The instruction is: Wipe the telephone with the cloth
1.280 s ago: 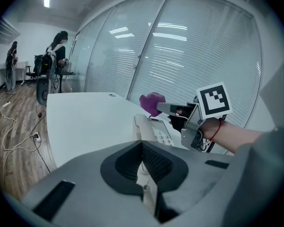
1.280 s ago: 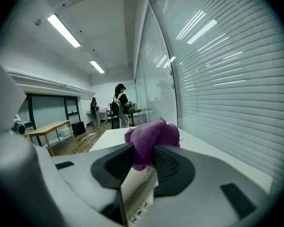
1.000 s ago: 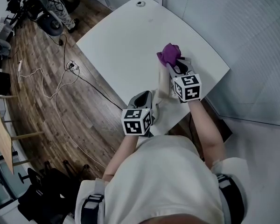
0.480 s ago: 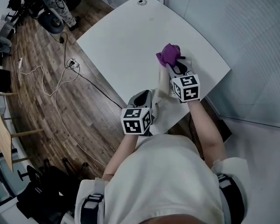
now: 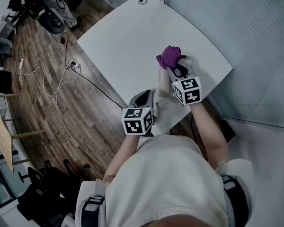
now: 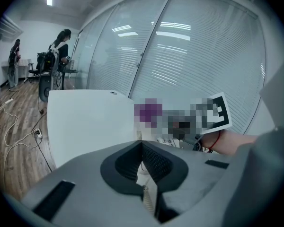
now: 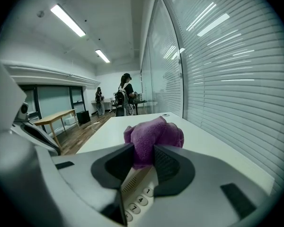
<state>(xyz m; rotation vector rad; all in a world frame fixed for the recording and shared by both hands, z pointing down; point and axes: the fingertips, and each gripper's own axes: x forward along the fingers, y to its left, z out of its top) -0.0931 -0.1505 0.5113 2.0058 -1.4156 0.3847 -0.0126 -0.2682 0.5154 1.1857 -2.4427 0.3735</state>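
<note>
Left gripper [image 6: 142,146], jaws together and gripping nothing I can make out, is hovering at the near end of the pale push-button telephone [image 7: 139,200]. The phone is lying by the white desk's [image 5: 132,37] near edge. Right gripper [image 7: 143,150] is clamping the crumpled purple cloth [image 7: 154,134] above the keypad. Risk: a hard stroke could shove the unpinned phone off the edge.

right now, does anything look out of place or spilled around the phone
Nothing spilled or broken. The right tool grips the cloth over the phone. Only mild oddities: the phone sits near the table edge, and cables trail loose on the floor.
</note>
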